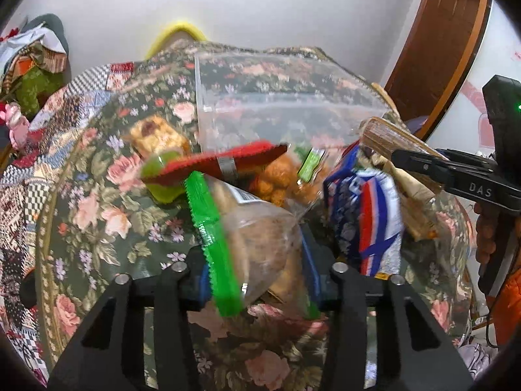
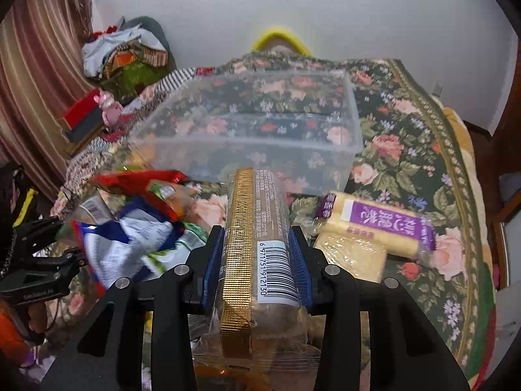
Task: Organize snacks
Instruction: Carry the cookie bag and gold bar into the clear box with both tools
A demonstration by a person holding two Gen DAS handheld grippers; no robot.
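My left gripper (image 1: 257, 270) is shut on a clear snack packet with a green sealed edge (image 1: 254, 244), held above the floral cloth. My right gripper (image 2: 257, 260) is shut on a long clear packet with a gold strip and barcode (image 2: 257, 244); it also shows at the right of the left wrist view (image 1: 400, 150). An empty clear plastic box (image 2: 247, 130) stands just beyond both; it shows in the left wrist view too (image 1: 276, 97). A pile of snack bags lies between the grippers: red (image 1: 224, 163), blue-white-red (image 1: 368, 215), orange puffs (image 1: 280, 179).
A purple-labelled yellow wafer pack (image 2: 374, 221) and a pale cracker pack (image 2: 351, 254) lie right of my right gripper. A yellow pastry pack (image 1: 156, 135) lies left of the box. Clothes and boxes (image 2: 107, 75) crowd the left side. A wooden door (image 1: 436, 52) stands at the right.
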